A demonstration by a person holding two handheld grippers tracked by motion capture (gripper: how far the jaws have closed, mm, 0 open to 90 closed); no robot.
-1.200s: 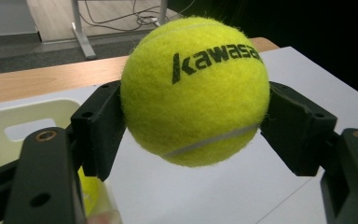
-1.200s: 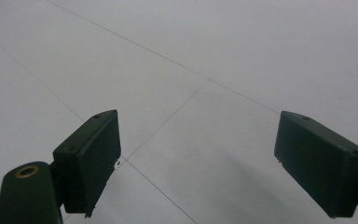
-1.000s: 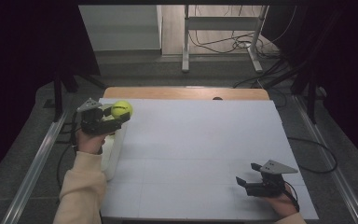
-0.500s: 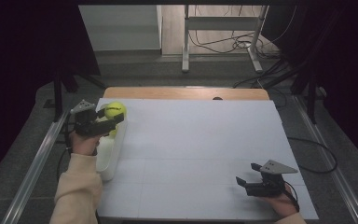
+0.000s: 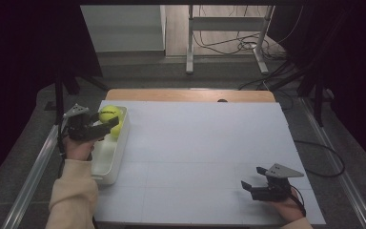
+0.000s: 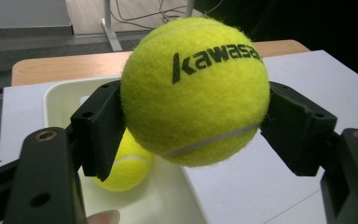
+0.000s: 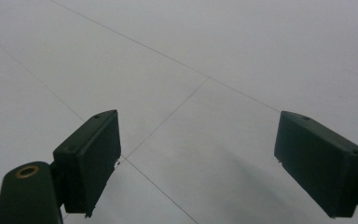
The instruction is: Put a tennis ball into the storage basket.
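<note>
The Kawasaki tennis ball (image 6: 195,91) sits clamped between the jaws of the left gripper (image 5: 95,128), held across its widest part so it cannot roll out, and it hangs above the far end of the white bin (image 5: 115,155). A second tennis ball (image 6: 123,169) already lies in that bin, which suggests a drop there. The right gripper (image 5: 255,187) rests on the white table (image 5: 205,143) well apart, jaws spread wide and empty, out of the way

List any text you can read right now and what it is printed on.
"kawasa", in black letters, on the tennis ball held in the left claw above the white tray; the word runs on round the ball's curve out of sight.
The second ball in the tray shows no print on its visible part.
No other text is readable.
</note>
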